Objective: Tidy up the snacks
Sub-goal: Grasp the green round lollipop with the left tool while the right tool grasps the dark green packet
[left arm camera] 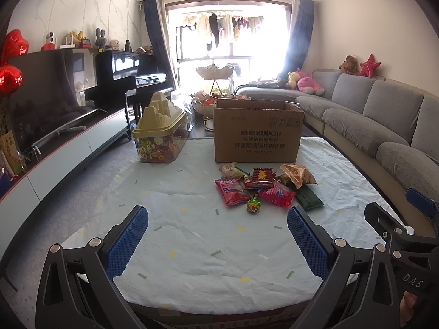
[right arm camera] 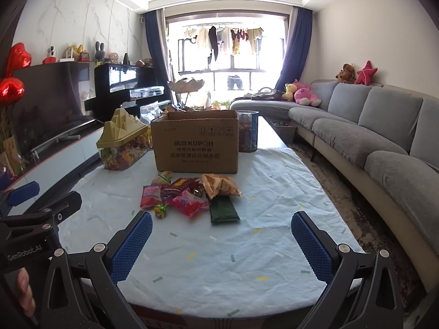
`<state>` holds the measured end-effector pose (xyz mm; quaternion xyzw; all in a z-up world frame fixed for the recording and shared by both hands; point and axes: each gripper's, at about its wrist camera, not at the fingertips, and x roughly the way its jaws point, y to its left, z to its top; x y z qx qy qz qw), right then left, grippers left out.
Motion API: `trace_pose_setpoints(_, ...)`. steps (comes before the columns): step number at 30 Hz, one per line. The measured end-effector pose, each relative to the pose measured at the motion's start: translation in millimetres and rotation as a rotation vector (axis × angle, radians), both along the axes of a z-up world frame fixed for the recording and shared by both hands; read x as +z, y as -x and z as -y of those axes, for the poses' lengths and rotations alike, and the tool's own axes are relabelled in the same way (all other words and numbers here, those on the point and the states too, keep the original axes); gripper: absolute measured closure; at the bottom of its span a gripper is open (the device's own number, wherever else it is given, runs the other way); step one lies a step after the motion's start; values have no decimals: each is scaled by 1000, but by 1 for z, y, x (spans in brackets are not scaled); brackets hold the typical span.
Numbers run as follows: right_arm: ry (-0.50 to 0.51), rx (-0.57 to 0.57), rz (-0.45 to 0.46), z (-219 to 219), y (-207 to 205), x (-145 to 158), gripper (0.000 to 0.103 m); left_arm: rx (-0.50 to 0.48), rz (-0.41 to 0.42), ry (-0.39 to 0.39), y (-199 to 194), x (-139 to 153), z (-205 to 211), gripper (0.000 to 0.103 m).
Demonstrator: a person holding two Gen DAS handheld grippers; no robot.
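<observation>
Pale blue cloth (left arm camera: 192, 235), speckled with small coloured marks, covers the table in a living room. Left gripper (left arm camera: 218, 216) hangs over the near part of that cloth with its jaws spread wide and nothing between the blue ridged pads (left arm camera: 129, 244). Right gripper (right arm camera: 221, 220) is in like condition: jaws wide apart, pads (right arm camera: 312, 246) bare, held above the near cloth; its body also shows at the right edge of the left wrist view.

Beyond both grippers, near the middle of the table, lies the snack pile (left arm camera: 263, 189) (loose packets, some overlapping). It comprises a red packet (left arm camera: 231, 192), a dark red packet (left arm camera: 260, 178), a pink-red packet (left arm camera: 277, 193), an orange-tan bag (left arm camera: 297, 175), a dark green flat packet (left arm camera: 310, 200) nearest the right gripper, and a small round green sweet (left arm camera: 253, 206) at the front edge of the pile.

Just behind the pile stands an open cardboard box (left arm camera: 258, 134), upright, flaps up, printed on its front face. To its left, apart from it, sits a clear container (left arm camera: 159, 148) of coloured sweets under a gold mountain-shaped lid (left arm camera: 160, 115). A blue-trimmed tub (right arm camera: 248, 131) stands behind the box's right corner, seen from the right wrist.

Farther out: grey sofa (left arm camera: 384, 115) along the right, black piano (left arm camera: 129, 79) and television (left arm camera: 44, 96) along the left, window (left arm camera: 230, 35) at the far end.
</observation>
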<state>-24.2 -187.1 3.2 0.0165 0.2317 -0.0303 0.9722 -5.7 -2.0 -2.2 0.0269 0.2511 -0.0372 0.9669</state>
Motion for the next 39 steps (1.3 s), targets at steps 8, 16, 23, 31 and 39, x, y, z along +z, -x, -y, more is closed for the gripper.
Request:
trace_pose_setpoints(8, 22, 8, -43, 3, -20, -15, 1, -52, -32, -10, -19, -16, 5, 0)
trace_pose_setpoints(16, 33, 23, -93, 6, -50, -33, 1, -107, -36, -59, -43, -29, 19, 2)
trace_pose_setpoints(23, 28, 41, -140, 8, -82, -44, 3, -132, -76, -75, -71, -42, 29, 14)
trace_pose_setpoints(31, 13, 71, -195, 8, -119, -59, 12, -171, -116, -85, -102, -61, 42, 31)
trace_pose_setpoints(39, 12, 103, -262, 10, -152, -80, 23, -228, -177, -95, -127, -83, 56, 46)
